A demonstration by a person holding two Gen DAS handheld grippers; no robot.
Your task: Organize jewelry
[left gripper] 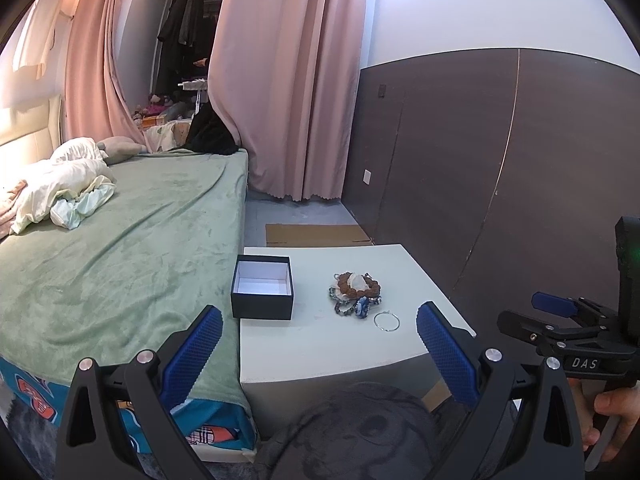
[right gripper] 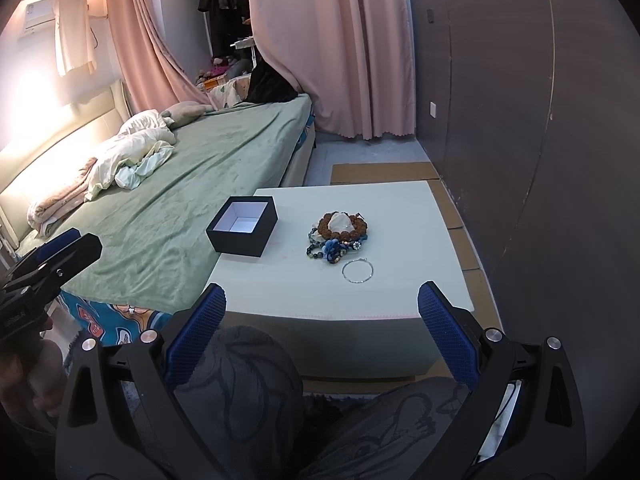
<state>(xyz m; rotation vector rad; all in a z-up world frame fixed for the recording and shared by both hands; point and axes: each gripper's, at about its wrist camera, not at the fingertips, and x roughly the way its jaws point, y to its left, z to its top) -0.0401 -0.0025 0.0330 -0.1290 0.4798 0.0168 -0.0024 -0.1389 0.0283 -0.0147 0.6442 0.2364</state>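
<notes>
Left wrist view is showing one small white table [left gripper: 360, 344] standing against the side of a bed [left gripper: 120, 232], and on it one open black box [left gripper: 262, 292] with a white lining, nothing inside it. Well apart from the box, toward the table's right half, one heap of jewelry [left gripper: 356, 294] is lying: a brown bead bracelet [left gripper: 358, 283] ringing a pale stone or cloth lump, dark bead strands beneath it, and a blue ornament at the near edge. The strands in the heap are too tangled to count. One thin silver hoop [left gripper: 387, 321] is lying just beside the heap, on the near side, apart from it.

The left gripper [left gripper: 320, 356] is hovering short of the table's near edge, its two blue-padded fingers spread wide and holding nothing. The right gripper [right gripper: 322, 320] is doing the same, fingers wide apart and empty; seen from the left camera, its black body is carrying the white letters "DAS" and a hand [left gripper: 612, 416] is gripping its handle.

Between both grippers and the table, a grey printed-fabric knee [right gripper: 240, 392] is filling the lower frame. Two pink curtains [left gripper: 280, 80] are hanging beyond the bed, crumpled pale bedding [left gripper: 64, 184] is lying on its green blanket, and flattened cardboard [left gripper: 316, 235] is lying on the floor behind the table.
</notes>
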